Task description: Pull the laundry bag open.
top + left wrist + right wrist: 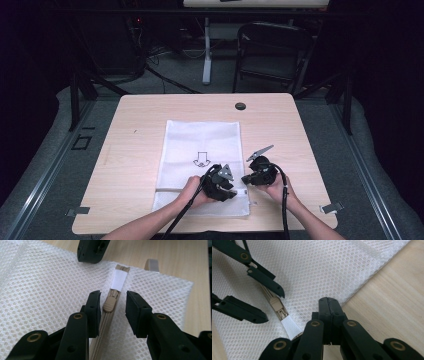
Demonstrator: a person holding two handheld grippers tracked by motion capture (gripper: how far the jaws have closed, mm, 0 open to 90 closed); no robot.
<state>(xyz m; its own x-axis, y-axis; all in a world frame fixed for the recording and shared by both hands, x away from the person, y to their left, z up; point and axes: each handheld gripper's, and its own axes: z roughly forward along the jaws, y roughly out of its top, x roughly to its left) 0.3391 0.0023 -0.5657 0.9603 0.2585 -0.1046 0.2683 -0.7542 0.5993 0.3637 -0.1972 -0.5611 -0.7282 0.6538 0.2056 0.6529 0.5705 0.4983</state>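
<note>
Tongs of the left hand (113,312) stand partly apart and straddle the beige zipper pull (110,303) of a white mesh laundry bag (200,150), with neither pad pressing on it; the pull lies in the gap, close to the left pad. Beyond the pull, the zipper track (101,337) ends under a white elastic tab (118,280) near the bag's corner. The bag lies flat on the light wooden table (135,150), its zipped edge toward the person and a small arrow mark (201,159) printed at its middle.

Right-hand tongs (329,305) are pressed together at the bag's edge just beside that tab, apparently pinning or pinching the mesh, though whether fabric sits between the pads cannot be told. In the high view both hands meet over the bag's near right corner, left tongs (226,192) just beside right tongs (248,179).

Judged step: taking hold of the pull, with the corner anchored. The next move calls for closing the left tongs squarely on the pull, then drawing it along the track away from the tab while the right tongs keep the corner from following.
</note>
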